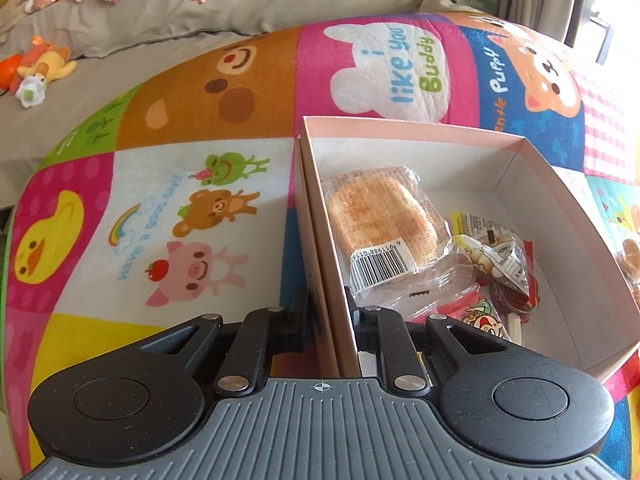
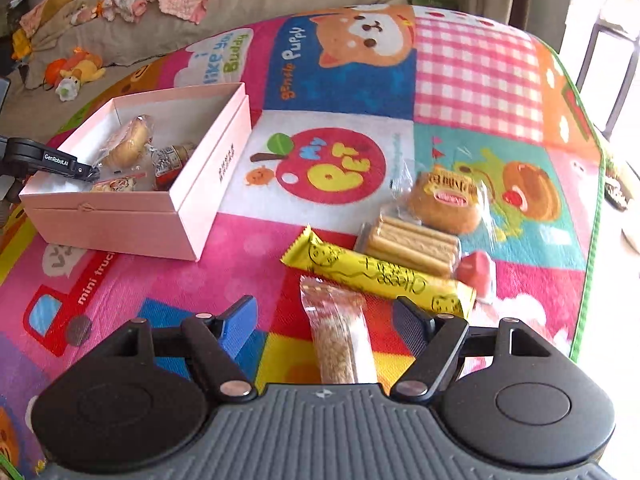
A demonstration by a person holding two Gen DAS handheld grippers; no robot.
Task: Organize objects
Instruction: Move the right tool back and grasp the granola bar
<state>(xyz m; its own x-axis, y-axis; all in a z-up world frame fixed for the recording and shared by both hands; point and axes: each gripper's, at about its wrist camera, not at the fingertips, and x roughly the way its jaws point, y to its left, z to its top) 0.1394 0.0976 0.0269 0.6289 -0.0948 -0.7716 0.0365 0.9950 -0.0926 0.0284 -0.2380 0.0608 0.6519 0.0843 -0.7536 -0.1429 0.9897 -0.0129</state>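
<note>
Your right gripper [image 2: 322, 320] has its jaws spread wide and nothing pinched, and the clear-wrapped grain bar [image 2: 340, 336] lies right between them on the play mat [image 2: 480, 60]. One jaw stands off each long side. The bar's long axis runs straight away from you along the line the gripper points, its near end tucked under the gripper body and its crimped far end aimed at the yellow snack bar [image 2: 380, 276]. That yellow one lies crosswise just beyond. So the squeeze comes across the bar's narrow width, which looks right to me.

Your left gripper [image 1: 326, 304] is clamped on the near wall of the pink box [image 1: 520, 184], one jaw outside and one inside, steadying it. The box sits well off to your right gripper's left, already carrying a wrapped cake [image 1: 380, 216] and small sweets.
</note>
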